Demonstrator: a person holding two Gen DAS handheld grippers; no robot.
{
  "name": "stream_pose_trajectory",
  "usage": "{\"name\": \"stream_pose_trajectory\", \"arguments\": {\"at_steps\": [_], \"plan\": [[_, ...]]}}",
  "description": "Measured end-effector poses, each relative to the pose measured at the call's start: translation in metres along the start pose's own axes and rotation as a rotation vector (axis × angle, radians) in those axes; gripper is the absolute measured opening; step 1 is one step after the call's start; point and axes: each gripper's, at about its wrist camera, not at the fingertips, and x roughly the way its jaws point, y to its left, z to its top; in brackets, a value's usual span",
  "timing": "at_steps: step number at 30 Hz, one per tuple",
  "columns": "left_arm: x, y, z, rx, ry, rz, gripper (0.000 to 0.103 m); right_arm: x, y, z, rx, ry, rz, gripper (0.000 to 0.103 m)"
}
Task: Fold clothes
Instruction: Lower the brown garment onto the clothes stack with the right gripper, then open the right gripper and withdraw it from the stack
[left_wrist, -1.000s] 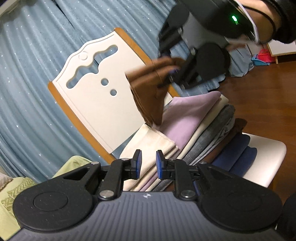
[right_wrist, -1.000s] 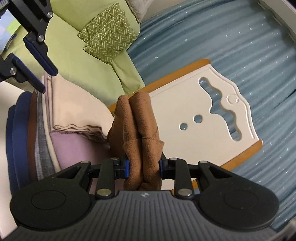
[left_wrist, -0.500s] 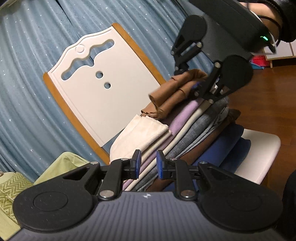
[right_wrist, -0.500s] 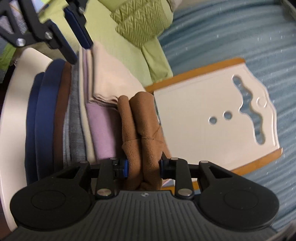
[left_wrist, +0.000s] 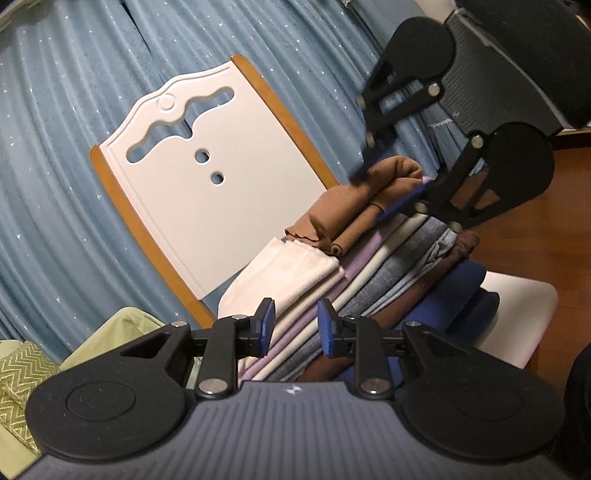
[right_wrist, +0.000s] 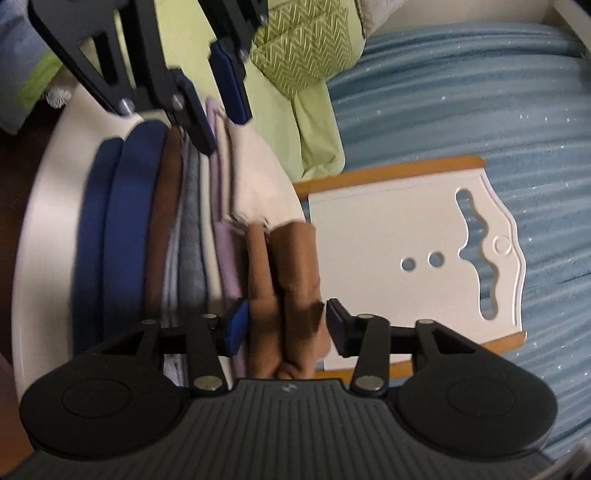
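Your right hand-held gripper (right_wrist: 286, 325) has the folded tan-brown cloth (right_wrist: 284, 280) between its blue pads; the left pad touches the fabric, while the right pad appears to stand just off it, so from the right wrist view you cannot be sure the grip is firm, though the left wrist view shows both fingers pinching the roll (left_wrist: 373, 188) at its end. Its jaws have just been closing a little, with the cloth between them. The cloth lies on top of the stack of folded clothes (left_wrist: 369, 280) on the white chair seat (left_wrist: 517, 310), toward the back edge of the seat, close to the white chair back (left_wrist: 207, 206) with its orange trim. Beneath it you can see a lilac layer, then cream, grey, brown and dark blue ones at the bottom; a pale pink folded piece (left_wrist: 288, 273) sits on the pile's upper layers just beside the brown cloth, on the side nearer your left hand. Your left hand-held gripper (left_wrist: 293, 325) is open and empty, its jaws just having been opening, and it sits at the near side of the stack with the folded edges seen through the gap between its fingers. A blue curtain (left_wrist: 55, 147) hangs behind the chair, and a green cushion (right_wrist: 306, 48) with a zigzag pattern lies off to the side.
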Motion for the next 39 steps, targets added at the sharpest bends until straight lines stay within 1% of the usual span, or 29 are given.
{"name": "stream_pose_trajectory", "arguments": {"at_steps": [3,5,7,9,13,16,17,19,21,22,23,27,29,31,33,36,39], "plan": [[-0.004,-0.001,-0.001,-0.001,-0.001,0.000,0.034,0.006,-0.003,0.000,0.048,0.000,-0.008,0.020],[-0.006,-0.001,-0.003,-0.006,0.003,0.000,0.038,0.013,-0.008,-0.001,0.089,0.009,-0.008,0.021],[-0.006,-0.001,-0.004,-0.005,0.007,-0.002,0.038,0.018,-0.003,-0.002,0.088,0.010,0.003,0.021],[-0.007,-0.003,-0.005,-0.004,0.011,-0.005,0.038,0.016,0.002,-0.001,0.093,0.005,0.012,0.021],[-0.008,-0.004,-0.001,0.007,0.000,-0.002,0.038,0.020,-0.001,-0.005,0.130,0.001,0.004,0.022],[-0.006,0.001,0.005,0.005,-0.011,0.010,0.038,0.010,-0.007,-0.006,0.166,-0.018,0.006,0.022],[-0.005,0.004,0.007,-0.002,-0.013,0.016,0.038,0.005,-0.012,-0.007,0.214,-0.032,0.015,0.022],[-0.001,0.008,0.012,-0.023,-0.015,0.022,0.038,-0.006,-0.025,-0.013,0.357,-0.078,0.029,0.022],[0.003,0.012,0.016,-0.066,-0.018,0.020,0.038,-0.017,-0.039,-0.020,0.504,-0.126,0.043,0.022],[0.006,0.014,0.018,-0.088,-0.018,0.019,0.038,-0.022,-0.048,-0.028,0.641,-0.162,0.051,0.022],[0.009,0.016,0.019,-0.114,-0.014,0.019,0.038,-0.023,-0.052,-0.034,0.731,-0.179,0.045,0.022],[0.028,0.022,0.019,-0.221,0.023,0.003,0.038,0.001,-0.052,-0.055,0.921,-0.139,0.039,0.022],[0.031,0.022,0.015,-0.246,0.034,-0.012,0.039,0.010,-0.047,-0.060,0.963,-0.119,0.052,0.025],[0.034,0.022,0.011,-0.264,0.044,-0.026,0.040,0.013,-0.042,-0.060,0.961,-0.096,0.053,0.025],[0.032,0.021,0.010,-0.262,0.039,-0.026,0.040,0.009,-0.043,-0.055,0.948,-0.080,0.057,0.025],[0.028,0.023,0.008,-0.282,0.026,-0.020,0.041,-0.002,-0.053,-0.050,0.957,-0.117,0.028,0.023],[0.028,0.023,0.009,-0.297,0.028,-0.020,0.042,0.004,-0.071,-0.044,1.001,-0.139,0.012,0.023]]}}
